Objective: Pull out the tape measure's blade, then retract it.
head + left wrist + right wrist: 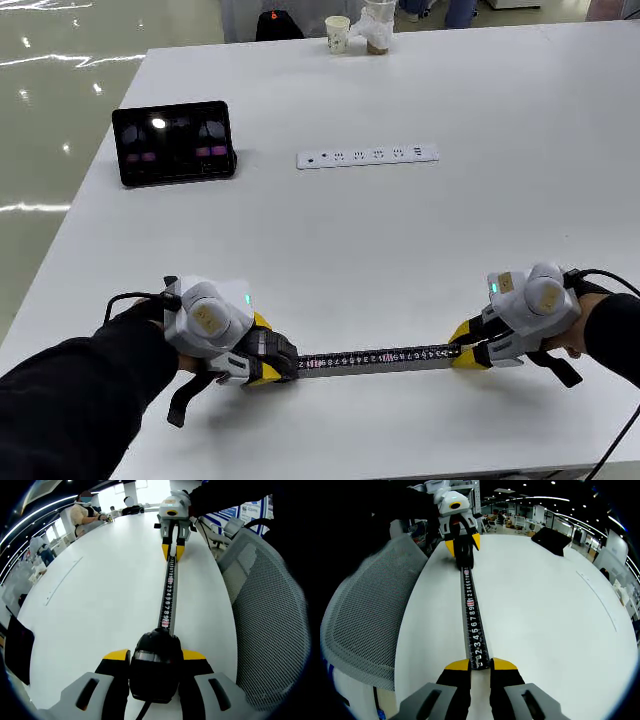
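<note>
Here the tape measure (pixel 154 672) sits near the table's (pixel 400 230) near edge, towards the near left corner. Its black body is clamped between the two yellow-tipped fingers of the left gripper (pixel 263 350). In the left gripper view the fingers press on the body from both sides, and the body bulges out in front of them.

The blade (pixel 380 357) is drawn out and runs straight along the near edge, from the body on the left to the right gripper (pixel 462 347) near the near right corner. Its numbered face is up; black figures run along it, with a red mark partway. In the right gripper view the fingers are closed tight on the blade's free end, with the low numbers just ahead of the yellow tips. The blade stays low over the table, but whether it touches the top I cannot tell. A person's hand in a dark sleeve holds each gripper.

A dark tablet (pixel 173 142) stands propped by the left edge, towards the far left corner, its screen lit with faint purple spots. A white power strip (pixel 367 156) lies flat in the far half of the table, about midway between the left and right edges and well apart from the tablet. A paper cup (pixel 338 33) stands at the far edge with a crumpled white thing (pixel 375 28) just beside it. A grey mesh chair back (pixel 270 605) shows beyond the near edge in both gripper views.
</note>
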`<action>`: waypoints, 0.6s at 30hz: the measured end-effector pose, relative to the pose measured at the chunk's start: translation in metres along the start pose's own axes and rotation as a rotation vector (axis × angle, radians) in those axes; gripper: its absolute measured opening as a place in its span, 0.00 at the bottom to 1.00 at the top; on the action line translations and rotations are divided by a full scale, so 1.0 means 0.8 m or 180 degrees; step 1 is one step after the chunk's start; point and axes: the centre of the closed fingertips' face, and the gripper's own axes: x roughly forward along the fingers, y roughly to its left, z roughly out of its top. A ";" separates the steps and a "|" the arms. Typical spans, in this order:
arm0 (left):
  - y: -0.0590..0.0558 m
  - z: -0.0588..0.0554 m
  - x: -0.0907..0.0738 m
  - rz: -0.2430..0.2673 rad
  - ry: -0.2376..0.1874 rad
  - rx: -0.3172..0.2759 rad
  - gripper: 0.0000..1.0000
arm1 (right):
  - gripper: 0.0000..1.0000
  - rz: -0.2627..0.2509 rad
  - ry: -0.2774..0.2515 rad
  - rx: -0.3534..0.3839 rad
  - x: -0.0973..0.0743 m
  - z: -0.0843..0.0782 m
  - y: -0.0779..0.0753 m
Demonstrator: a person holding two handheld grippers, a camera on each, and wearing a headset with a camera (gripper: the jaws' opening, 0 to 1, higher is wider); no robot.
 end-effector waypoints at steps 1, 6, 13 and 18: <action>0.000 0.000 0.000 0.0001 0.0000 0.0002 0.32 | 0.11 0.0001 0.0001 0.0004 0.000 0.000 0.000; 0.001 -0.001 0.000 -0.0003 0.0003 -0.0002 0.32 | 0.11 -0.0003 0.0003 -0.0002 -0.001 -0.004 -0.001; 0.001 -0.001 -0.001 -0.0002 0.0002 0.0002 0.32 | 0.11 -0.0009 0.0004 0.0007 -0.002 -0.006 0.000; 0.002 0.000 -0.001 0.0003 -0.0001 0.0001 0.32 | 0.10 -0.0010 0.0006 0.0009 -0.003 -0.007 0.002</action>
